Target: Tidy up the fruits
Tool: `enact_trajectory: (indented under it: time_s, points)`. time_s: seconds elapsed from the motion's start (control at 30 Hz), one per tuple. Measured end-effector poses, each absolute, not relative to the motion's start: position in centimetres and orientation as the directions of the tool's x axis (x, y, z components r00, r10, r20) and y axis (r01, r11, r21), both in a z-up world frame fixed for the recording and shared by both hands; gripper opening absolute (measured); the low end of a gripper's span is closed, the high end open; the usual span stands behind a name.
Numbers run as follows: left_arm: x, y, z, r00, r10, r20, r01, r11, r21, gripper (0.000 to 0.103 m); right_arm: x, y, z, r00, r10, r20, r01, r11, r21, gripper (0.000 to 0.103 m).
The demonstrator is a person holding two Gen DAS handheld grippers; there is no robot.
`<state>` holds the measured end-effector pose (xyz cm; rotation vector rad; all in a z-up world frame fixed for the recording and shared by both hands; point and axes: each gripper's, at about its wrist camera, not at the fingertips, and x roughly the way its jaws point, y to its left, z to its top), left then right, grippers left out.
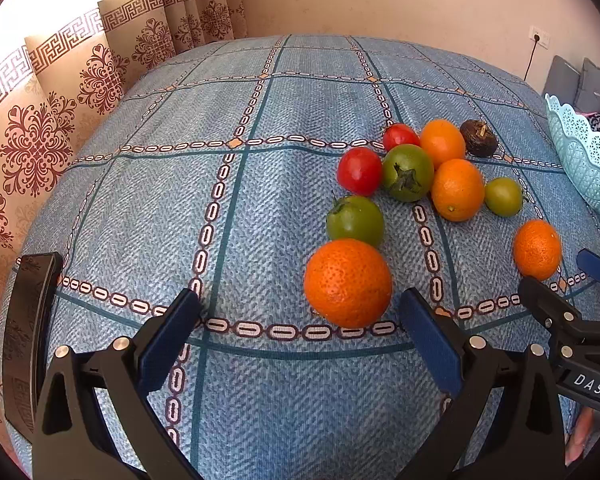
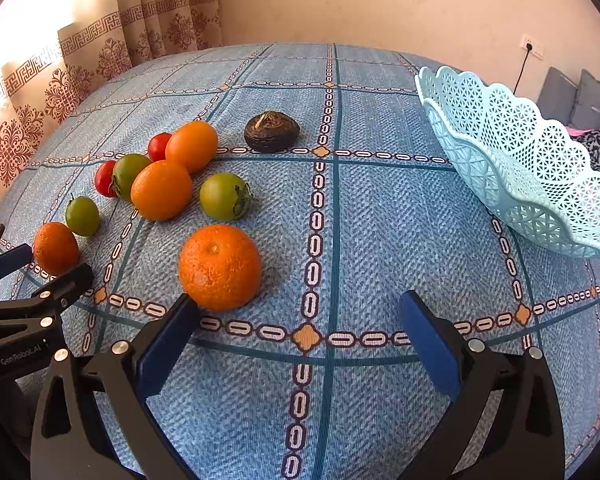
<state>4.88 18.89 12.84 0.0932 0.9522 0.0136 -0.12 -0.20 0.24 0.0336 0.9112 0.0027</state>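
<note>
Several fruits lie on a blue patterned cloth (image 1: 240, 220): oranges, red and green tomatoes and one dark brown fruit (image 2: 271, 131). My left gripper (image 1: 300, 312) is open, with an orange (image 1: 348, 282) just past its fingertips, close to the right finger. The right gripper (image 2: 298, 310) is open too, and another orange (image 2: 220, 266) sits beside its left fingertip. Each gripper shows in the other's view: the right gripper (image 1: 560, 274) near the orange (image 1: 537, 249), the left gripper (image 2: 48, 267) at the small-looking orange (image 2: 56, 247). A light blue lattice basket (image 2: 520, 168) stands empty at the right.
Patterned curtains (image 1: 60, 120) hang along the left edge of the cloth. A plain wall with a socket (image 2: 530, 46) is behind. Grey cushions (image 2: 588, 100) lie beyond the basket. A black curved object (image 1: 28, 340) sits at the left of the left wrist view.
</note>
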Motion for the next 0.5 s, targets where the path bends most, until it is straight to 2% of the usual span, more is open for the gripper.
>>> enact_trajectory:
  time_s: [0.2,0.4,0.5]
  points:
    - [4.7,19.4,13.7,0.608,-0.013,-0.794,0.048,0.999,0.020,0.101,-0.9,-1.4,1.5,0.656,0.070,-0.751,0.008,0.995,0.099,0.098]
    - [4.1,18.7,14.2,0.641,-0.018,-0.768,0.059,0.998,0.026,0.101,-1.3,-2.2,2.6,0.678,0.154,-0.719,-0.023,0.982,0.189,0.098]
    - [4.0,18.2,14.1,0.648,-0.012,-0.761,0.066,0.997,0.041,0.101,-1.2,-1.6,3.0,0.687,0.163,-0.708,-0.042,0.982,0.185,0.095]
